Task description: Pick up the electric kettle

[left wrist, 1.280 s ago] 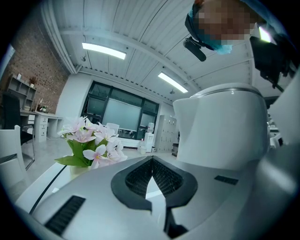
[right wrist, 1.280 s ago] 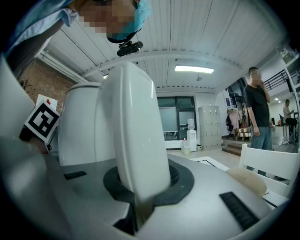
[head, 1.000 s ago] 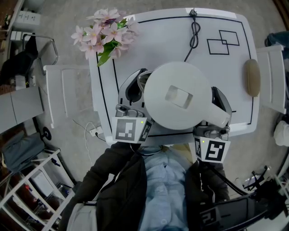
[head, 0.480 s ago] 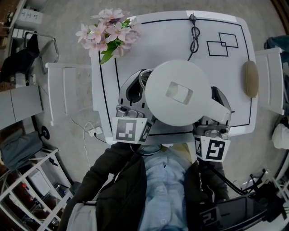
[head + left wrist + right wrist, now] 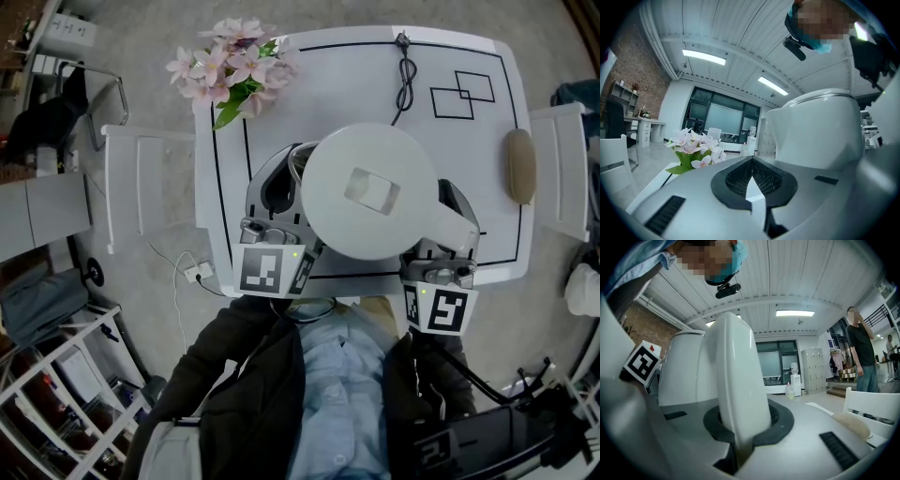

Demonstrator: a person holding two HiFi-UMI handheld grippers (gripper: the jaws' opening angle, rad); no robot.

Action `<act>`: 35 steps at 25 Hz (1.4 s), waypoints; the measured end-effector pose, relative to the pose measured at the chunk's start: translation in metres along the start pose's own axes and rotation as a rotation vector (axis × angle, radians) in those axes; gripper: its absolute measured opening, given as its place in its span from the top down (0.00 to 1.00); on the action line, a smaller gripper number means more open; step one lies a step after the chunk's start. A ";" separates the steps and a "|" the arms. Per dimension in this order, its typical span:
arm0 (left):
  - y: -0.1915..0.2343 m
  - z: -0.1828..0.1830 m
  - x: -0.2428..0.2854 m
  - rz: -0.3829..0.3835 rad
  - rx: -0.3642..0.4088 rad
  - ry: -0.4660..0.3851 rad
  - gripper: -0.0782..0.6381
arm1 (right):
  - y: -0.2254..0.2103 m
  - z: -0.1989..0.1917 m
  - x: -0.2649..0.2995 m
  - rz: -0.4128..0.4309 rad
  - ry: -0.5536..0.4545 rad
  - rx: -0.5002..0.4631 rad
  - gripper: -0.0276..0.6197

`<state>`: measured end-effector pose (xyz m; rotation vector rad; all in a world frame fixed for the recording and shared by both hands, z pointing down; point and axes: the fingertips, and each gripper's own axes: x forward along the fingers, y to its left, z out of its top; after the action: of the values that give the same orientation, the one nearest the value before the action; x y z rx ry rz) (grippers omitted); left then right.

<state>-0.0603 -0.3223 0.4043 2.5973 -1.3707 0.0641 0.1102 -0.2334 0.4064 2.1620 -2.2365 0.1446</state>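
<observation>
Lifting well: hold the handle (image 5: 738,380) squeezed hard and raise it straight up, so the body does not swing or tip toward the spout side.
Steadying: the weight hangs off one side of the handle, so I judge the lift safer with the other tool braced against the body as a side support, not as a second grasp.
Right hand-held gripper (image 5: 740,427): clamped on the handle, which fills the hollow between its dark pads and rises straight up from them.
Left hand-held gripper (image 5: 752,183): jaws brought together with nothing between them; only the counter shows through the small gap in the pads.
Electric kettle (image 5: 370,192): between the two tools, over the near half of the counter (image 5: 356,66), lid up and level in the head view.
Kettle to the right tool: handle inside the jaws, body just beyond it on the inner side.
Kettle to the left tool: body just beside the right-hand jaw; whether they touch I cannot tell.
Height: it looks large and close to the head camera, so likely off the counter, but its base is hidden.
Clearance: flowers (image 5: 230,66) stand well apart at the far left corner.
</observation>
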 end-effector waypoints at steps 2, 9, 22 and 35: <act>-0.001 0.003 -0.002 0.002 0.001 -0.005 0.88 | 0.000 0.003 -0.001 0.003 -0.004 -0.001 0.90; -0.004 0.017 -0.014 0.016 0.007 -0.034 0.88 | 0.005 0.018 -0.007 0.018 -0.027 -0.010 0.90; -0.013 0.060 -0.046 0.067 0.038 -0.118 0.88 | 0.013 0.051 -0.024 0.061 -0.055 -0.002 0.90; -0.052 0.122 -0.083 0.091 0.111 -0.256 0.88 | 0.006 0.101 -0.060 0.101 -0.139 -0.005 0.90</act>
<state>-0.0717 -0.2509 0.2656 2.7079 -1.6125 -0.1915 0.1104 -0.1818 0.3003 2.1186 -2.4186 -0.0091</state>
